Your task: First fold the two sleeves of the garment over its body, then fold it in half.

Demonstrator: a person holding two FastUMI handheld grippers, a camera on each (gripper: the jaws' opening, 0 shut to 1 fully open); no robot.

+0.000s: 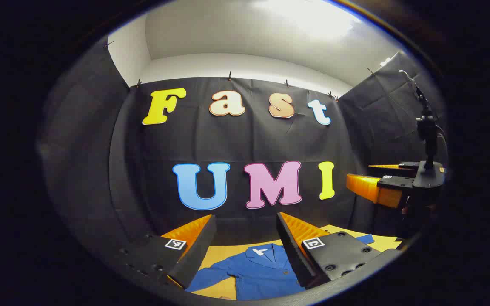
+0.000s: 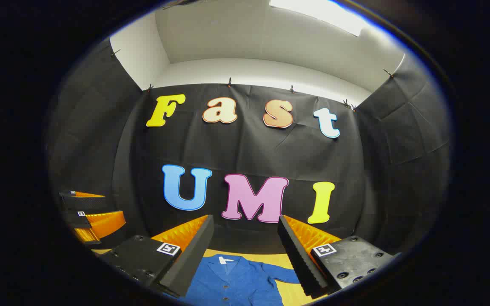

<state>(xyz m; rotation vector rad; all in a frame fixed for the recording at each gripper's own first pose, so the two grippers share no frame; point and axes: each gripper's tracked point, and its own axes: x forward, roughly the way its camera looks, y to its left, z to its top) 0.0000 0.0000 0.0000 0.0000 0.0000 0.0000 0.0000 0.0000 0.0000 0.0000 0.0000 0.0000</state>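
Garment (image 1: 258,272): a blue jacket with a collar and a row of buttons down the front, lying flat and face up on the yellow table (image 1: 223,289), its collar toward the black cloth wall (image 1: 245,140). In the left gripper view one sleeve (image 1: 211,274) reaches out to the side over the table, and a small white tag sits at the neck. In the right gripper view the jacket's other sleeve (image 2: 285,276) stretches toward the right across the table. Both sleeves lie spread out, not folded over the body.

The left hand-held gripper (image 1: 245,242) is held above the near part of the jacket, its two fingers set wide apart with nothing between them; the jacket shows in the gap below. The right hand-held gripper (image 2: 245,244) hangs likewise over the jacket, its fingers spread wide and empty, clear of the cloth.

In the left gripper view the right hand-held gripper also shows farther off at the right edge, raised well above the table, with a slim post standing on top of it. In the right gripper view the left hand-held gripper shows at the left edge, also raised above the table.
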